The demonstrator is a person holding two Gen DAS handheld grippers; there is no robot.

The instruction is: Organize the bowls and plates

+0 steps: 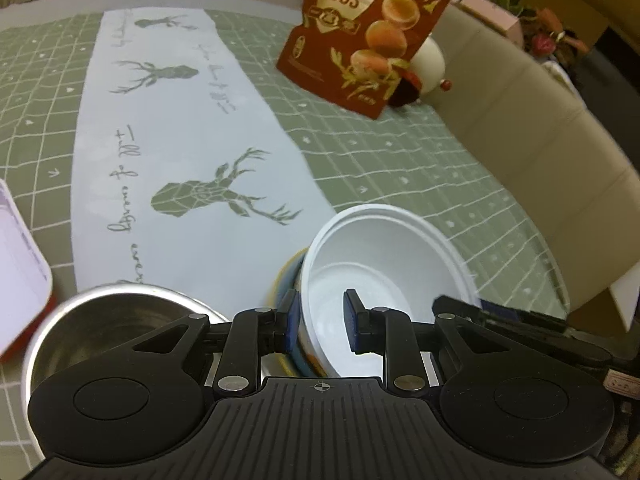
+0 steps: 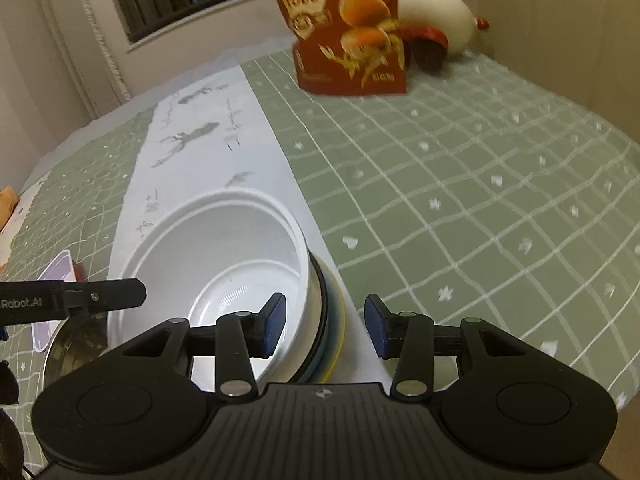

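A white bowl (image 1: 384, 264) sits tilted on a stack of blue and yellow plates (image 1: 288, 280). My left gripper (image 1: 321, 322) is open, its fingers straddling the bowl's near left rim. In the right wrist view the same white bowl (image 2: 216, 256) rests on the plate stack (image 2: 334, 320). My right gripper (image 2: 325, 326) is open, its fingers straddling the bowl's right rim and the plates' edge. A steel bowl (image 1: 108, 328) stands left of the stack, and shows at the lower left of the right wrist view (image 2: 72, 344).
A red quail-egg bag (image 1: 360, 32) stands at the back with a white egg-shaped figure (image 1: 430, 64) behind it. A beige sofa back (image 1: 540, 128) runs along the right. A pink-and-white box (image 1: 20, 264) lies at the left. A green checked tablecloth (image 2: 460, 200) covers the table.
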